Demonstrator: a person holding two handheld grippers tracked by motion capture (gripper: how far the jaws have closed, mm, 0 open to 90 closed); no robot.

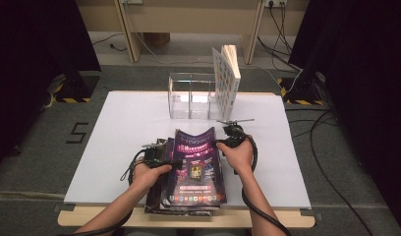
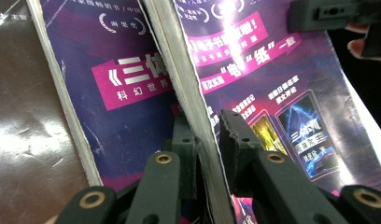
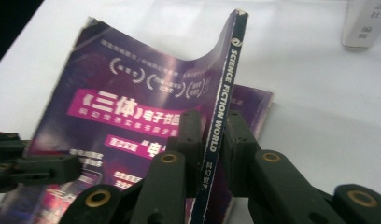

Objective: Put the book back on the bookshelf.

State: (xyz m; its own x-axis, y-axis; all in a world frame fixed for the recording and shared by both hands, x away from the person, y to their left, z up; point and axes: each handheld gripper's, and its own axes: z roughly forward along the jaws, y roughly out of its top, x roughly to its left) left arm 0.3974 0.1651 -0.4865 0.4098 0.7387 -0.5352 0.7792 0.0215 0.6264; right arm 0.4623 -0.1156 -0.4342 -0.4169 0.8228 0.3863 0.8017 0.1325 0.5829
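The left gripper [image 2: 208,140] has its black, ribbed plastic jaws pinched on the fore-edge of the top magazine [image 1: 197,164], the cream page block between its pads, at the nine o'clock side of the cover. The right gripper [image 3: 211,137] is clamped on the same magazine's narrow spine, printed "SCIENCE FICTION WORLD", at the three o'clock side. No earlier view tells of motion, but both sets of jaws stand narrow, pressed on paper. The magazine is thin and flexible, with a glossy purple cover carrying magenta bands and white lettering; its far edge curls up in a soft arc toward twelve o'clock. It sits on a stack of similar magazines [image 1: 159,196] at the six o'clock edge of the desk [image 1: 120,128], whose top is a flat, matte white sheet over a pale wooden board. The stack's lower covers are purple and worn at the edges. Toward twelve o'clock stands a clear, boxy acrylic rack [image 1: 188,96] with dividers, and a white book [image 1: 227,81] stands tilted at its one o'clock end.
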